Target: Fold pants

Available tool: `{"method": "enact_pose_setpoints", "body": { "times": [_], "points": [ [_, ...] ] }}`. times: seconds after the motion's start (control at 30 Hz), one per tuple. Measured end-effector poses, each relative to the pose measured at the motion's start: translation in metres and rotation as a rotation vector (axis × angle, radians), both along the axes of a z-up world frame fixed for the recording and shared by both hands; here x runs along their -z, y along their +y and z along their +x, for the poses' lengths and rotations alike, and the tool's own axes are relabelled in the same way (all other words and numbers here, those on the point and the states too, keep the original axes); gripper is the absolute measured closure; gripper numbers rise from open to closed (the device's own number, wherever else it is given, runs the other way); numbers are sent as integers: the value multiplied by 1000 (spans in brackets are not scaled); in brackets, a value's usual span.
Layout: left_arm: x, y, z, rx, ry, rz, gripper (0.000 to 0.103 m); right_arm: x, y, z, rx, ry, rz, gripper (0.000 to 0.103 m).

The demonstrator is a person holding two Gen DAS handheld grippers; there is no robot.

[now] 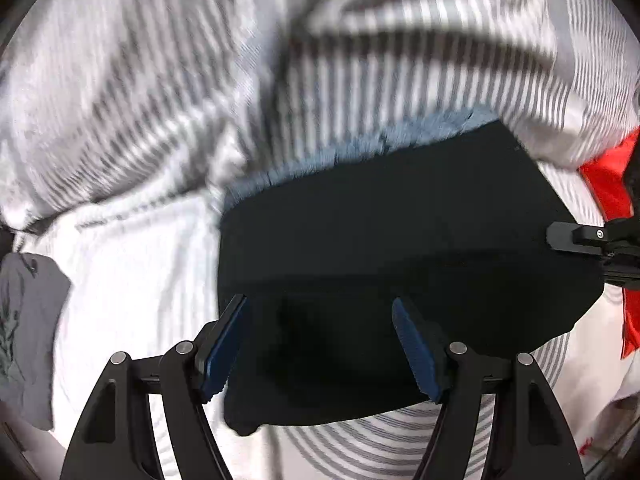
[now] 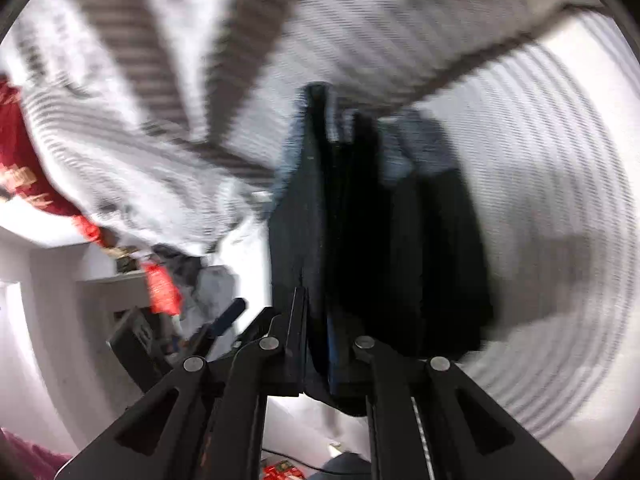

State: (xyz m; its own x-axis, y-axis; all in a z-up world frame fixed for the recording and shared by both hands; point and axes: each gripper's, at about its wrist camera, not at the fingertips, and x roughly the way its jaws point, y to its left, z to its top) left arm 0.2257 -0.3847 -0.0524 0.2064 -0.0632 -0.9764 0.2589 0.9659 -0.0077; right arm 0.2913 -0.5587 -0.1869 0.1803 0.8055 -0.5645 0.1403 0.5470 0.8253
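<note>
Striped bedsheet (image 1: 132,92) lying beneath; folded dark pants (image 1: 400,232) resting below the spread, empty left gripper (image 1: 316,350); right gripper (image 2: 318,344) clamping the pants' edge. Seemingly finishing a fold; next, probably releasing and flattening.

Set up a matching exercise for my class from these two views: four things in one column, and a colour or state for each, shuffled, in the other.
Things:
1. left gripper
2. right gripper
3. pants
4. bedsheet

States:
A. grey and white stripes
B. jaws apart, nothing pinched
C. dark, folded into a block
D. clamped on dark fabric

Pairs: 1-B, 2-D, 3-C, 4-A
</note>
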Motion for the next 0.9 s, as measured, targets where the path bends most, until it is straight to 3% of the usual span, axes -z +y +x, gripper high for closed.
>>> {"method": "enact_pose_setpoints", "body": {
  "times": [0.07, 0.13, 0.23, 0.27, 0.3, 0.43, 0.53, 0.73, 0.9],
  "points": [
    [26, -8, -2, 6, 35, 18, 28, 25, -4, -3, -29, 62, -120, 92],
    [41, -10, -4, -5, 63, 35, 27, 35, -7, -11, -16, 98, -118, 87],
    [40, -4, -3, -23, 50, 10, 26, 22, -25, -20, 28, 69, -196, 68],
    [40, -2, -2, -26, 57, 10, 21, 14, -28, -22, 37, 48, -229, 66],
    [41, 0, 0, -32, 61, 17, 15, 6, -31, -23, 40, 23, -253, 66],
    [46, 8, 9, -50, 93, -3, 14, -37, -19, -17, 22, -115, -292, 66],
    [50, 10, 10, -55, 76, 31, 3, -49, -5, -4, -25, -190, -312, 66],
    [61, 17, 8, -59, 81, 14, 1, 6, 26, 18, -99, -121, -439, 64],
    [67, 20, 13, -78, 109, -7, 1, 2, 20, 13, -93, -144, -438, 64]
  ]
}}
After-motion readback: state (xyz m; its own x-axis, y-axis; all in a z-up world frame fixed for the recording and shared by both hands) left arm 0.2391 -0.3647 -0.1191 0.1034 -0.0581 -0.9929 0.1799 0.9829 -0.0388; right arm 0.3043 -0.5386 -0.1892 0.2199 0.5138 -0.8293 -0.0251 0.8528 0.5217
